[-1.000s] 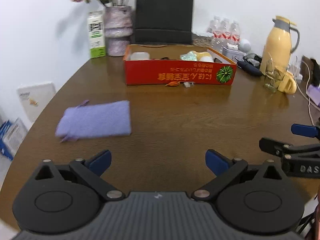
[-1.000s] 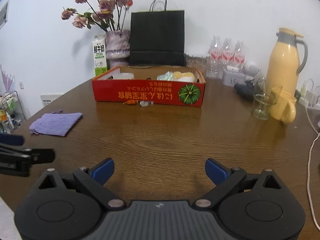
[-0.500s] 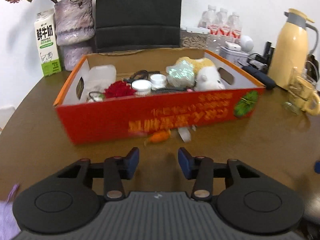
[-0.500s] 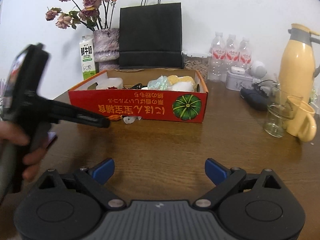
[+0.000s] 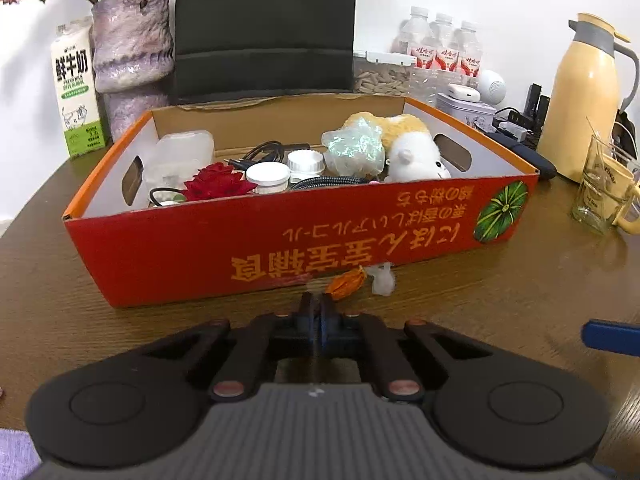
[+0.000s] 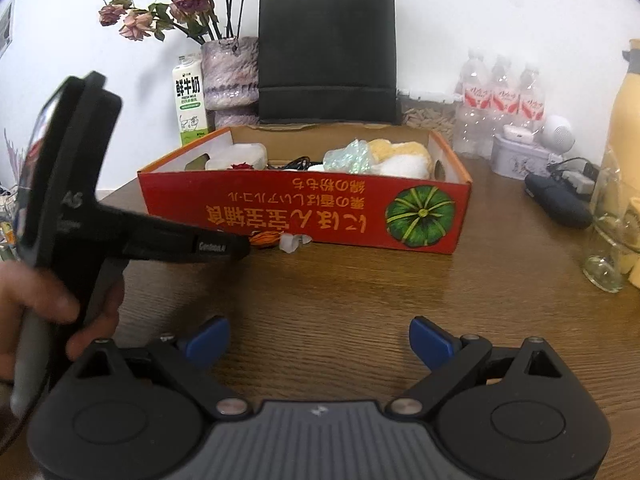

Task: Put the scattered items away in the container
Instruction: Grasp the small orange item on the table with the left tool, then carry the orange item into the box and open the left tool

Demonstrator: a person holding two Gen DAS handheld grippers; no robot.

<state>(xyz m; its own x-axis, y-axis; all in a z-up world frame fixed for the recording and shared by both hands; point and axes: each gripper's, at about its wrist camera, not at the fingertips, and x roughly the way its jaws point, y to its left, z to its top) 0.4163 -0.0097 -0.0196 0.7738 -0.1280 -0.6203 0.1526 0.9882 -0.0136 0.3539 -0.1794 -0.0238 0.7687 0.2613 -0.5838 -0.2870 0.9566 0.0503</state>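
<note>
A red cardboard box [image 5: 280, 240] holds a plush toy, jars, cables, a red rose and a plastic case; it also shows in the right wrist view [image 6: 304, 208]. An orange wrapped candy [image 5: 346, 279] and a clear wrapper [image 5: 382, 279] lie on the table against the box front. My left gripper [image 5: 318, 308] is shut with nothing between its fingers, its tips just short of the candy; in the right wrist view its tip [image 6: 244, 246] touches or nearly touches the candy [image 6: 266, 238]. My right gripper [image 6: 320, 340] is open and empty over the table.
A glass cup [image 5: 600, 192] and yellow thermos [image 5: 584, 96] stand at the right. A milk carton [image 5: 76, 92], vase [image 5: 132, 60], black bag [image 5: 264, 28] and water bottles [image 5: 440, 48] stand behind the box. A purple cloth corner [image 5: 16, 452] lies at the lower left.
My left gripper swung from the purple cloth to the box front, moved closer to the candy and went from open to shut. My right gripper moved slightly forward and stayed open.
</note>
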